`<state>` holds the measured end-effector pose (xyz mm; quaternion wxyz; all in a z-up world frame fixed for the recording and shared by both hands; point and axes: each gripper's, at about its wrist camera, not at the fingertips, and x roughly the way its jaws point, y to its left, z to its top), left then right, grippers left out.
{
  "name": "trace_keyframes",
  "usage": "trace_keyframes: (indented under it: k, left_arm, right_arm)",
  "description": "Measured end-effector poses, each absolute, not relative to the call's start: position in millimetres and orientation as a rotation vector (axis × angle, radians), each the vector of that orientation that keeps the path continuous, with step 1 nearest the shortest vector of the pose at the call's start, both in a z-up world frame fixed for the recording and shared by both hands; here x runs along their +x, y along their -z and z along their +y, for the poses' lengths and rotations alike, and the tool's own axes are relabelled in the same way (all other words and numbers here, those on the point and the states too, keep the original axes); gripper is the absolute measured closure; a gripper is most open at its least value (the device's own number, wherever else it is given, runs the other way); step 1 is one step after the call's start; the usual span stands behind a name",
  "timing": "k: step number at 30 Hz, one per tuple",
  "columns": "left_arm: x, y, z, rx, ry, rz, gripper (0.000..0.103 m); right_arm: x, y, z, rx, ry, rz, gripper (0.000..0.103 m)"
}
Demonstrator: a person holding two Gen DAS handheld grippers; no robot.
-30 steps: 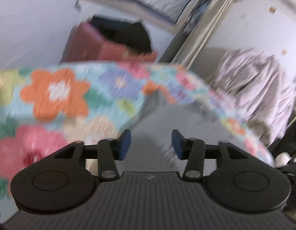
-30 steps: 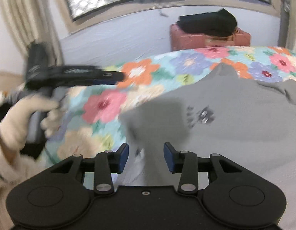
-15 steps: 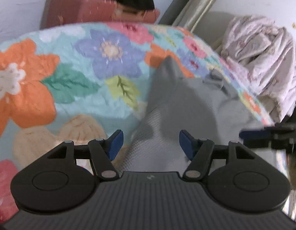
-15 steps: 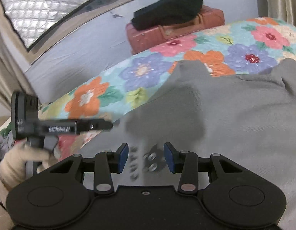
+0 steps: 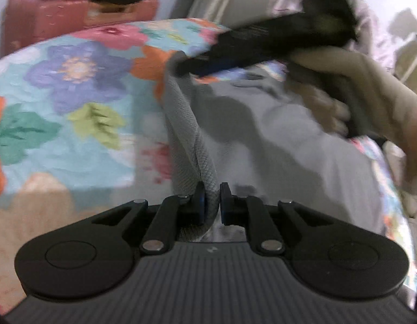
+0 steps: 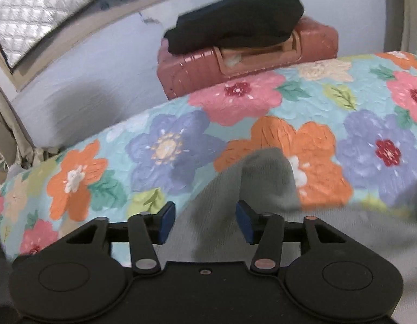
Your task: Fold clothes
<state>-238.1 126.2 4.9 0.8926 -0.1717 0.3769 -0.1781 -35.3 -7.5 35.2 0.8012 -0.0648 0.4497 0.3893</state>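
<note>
- One grey knit garment [image 5: 276, 145], textured weave, spread flat on floral quilt [image 5: 73, 102]; sleeve end [image 6: 267, 178] pointing toward far edge of bed.
- Left gripper [image 5: 211, 202] low over near edge of garment, jaws closing, pads pinching a raised fold of grey fabric.
- Right gripper [image 6: 201, 218] angled down above sleeve, jaws opening; grey cloth beneath the gap, pads clear of it.
- Seen from left wrist: right gripper blurred, held in a hand [image 5: 357, 102] with pale sleeve, tip at sleeve end.
- Beyond bed: one reddish suitcase [image 6: 262, 56], one black folded garment [image 6: 235, 29] on top.
- Count: two grippers, one grey garment, one black.
</note>
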Motion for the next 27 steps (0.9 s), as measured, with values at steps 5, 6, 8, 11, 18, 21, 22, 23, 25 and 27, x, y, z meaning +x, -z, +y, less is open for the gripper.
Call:
trace_keyframes:
  k: [5, 6, 8, 11, 18, 21, 22, 23, 25, 27]
  left_arm:
    - [-242, 1, 100, -0.298, 0.415, 0.794, 0.093]
    - [-243, 1, 97, -0.293, 0.430, 0.794, 0.093]
    - [-245, -2, 95, -0.276, 0.438, 0.796, 0.093]
    - [-251, -11, 98, -0.283, 0.458, 0.793, 0.092]
    - [-269, -38, 111, -0.284, 0.446, 0.757, 0.081]
    - [-265, -36, 113, -0.343, 0.428, 0.750, 0.068]
    - [-262, -34, 114, -0.362, 0.418, 0.757, 0.066]
    - [-260, -32, 114, -0.373, 0.409, 0.759, 0.066]
    - [-253, -27, 111, -0.390, 0.416, 0.754, 0.062]
    - [-243, -22, 107, -0.425, 0.420, 0.763, 0.057]
  right_arm:
    - [-11, -24, 4, -0.192, -0.784, 0.965, 0.046]
    - [-9, -21, -3, -0.149, -0.803, 0.968, 0.053]
    - [-12, -21, -22, -0.067, -0.856, 0.938, 0.094]
    - [-37, -35, -71, 0.028, -0.878, 0.816, 0.094]
    - [-110, -45, -181, 0.021, -0.732, 0.769, 0.094]
    - [-127, -23, -199, -0.095, -0.657, 0.877, 0.094]
    - [-131, -16, -201, -0.131, -0.629, 0.913, 0.093]
    - [-134, -12, -200, -0.159, -0.601, 0.941, 0.090]
    - [-140, -9, -199, -0.194, -0.549, 0.965, 0.081]
    - [-143, -15, -199, -0.191, -0.492, 0.960, 0.065]
